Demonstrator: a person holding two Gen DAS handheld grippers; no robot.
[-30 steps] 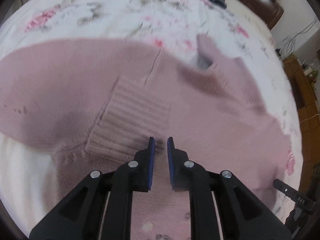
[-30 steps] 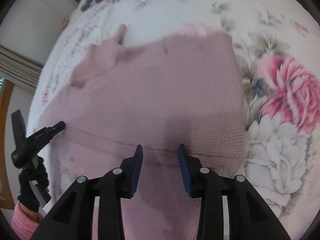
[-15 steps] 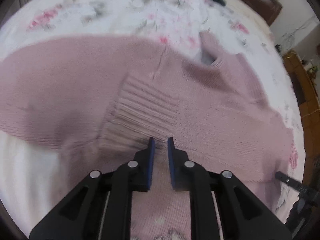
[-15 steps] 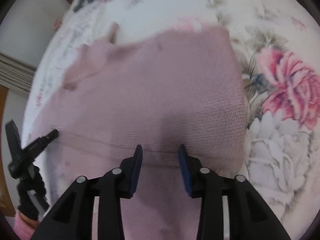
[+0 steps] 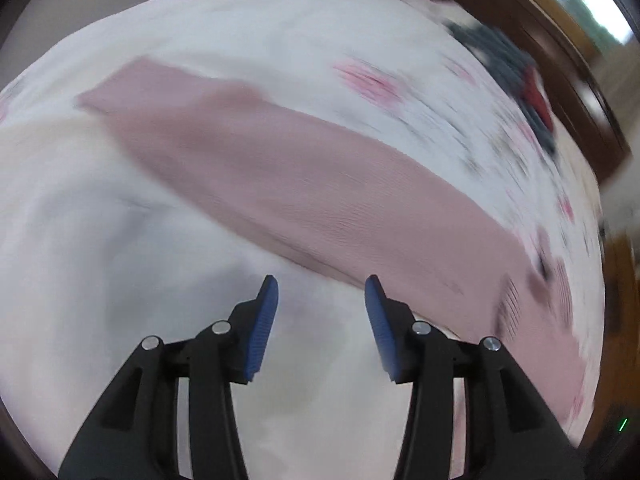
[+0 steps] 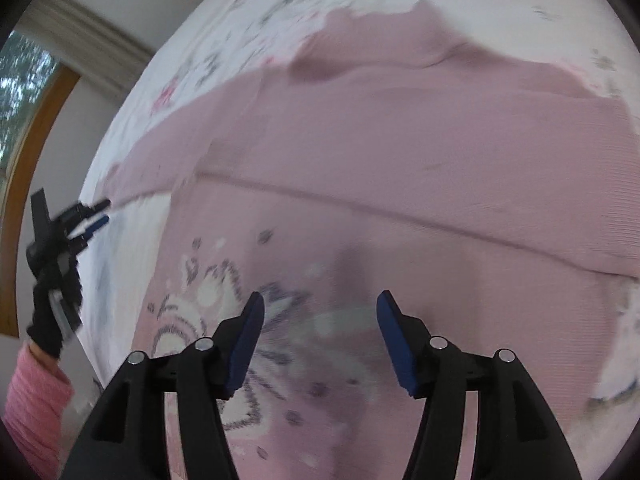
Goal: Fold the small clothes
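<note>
Floral bedspread (image 5: 120, 260); dark clothes pile (image 5: 516, 80); wooden headboard (image 5: 532, 12); window (image 6: 20, 80).

Both the left gripper (image 5: 321, 292) and the right gripper (image 6: 320, 308) now stand wider apart than before, the left having swung off the pink sweater (image 5: 304, 184) to hover over bare bedsheet (image 5: 120, 264).

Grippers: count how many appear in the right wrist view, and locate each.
2. The right gripper open at bottom centre over the pink sweater; the left gripper at the left edge.

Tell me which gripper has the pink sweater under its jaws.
The right gripper: the pink sweater fills its view. The left gripper hangs over bare bedsheet.
</note>
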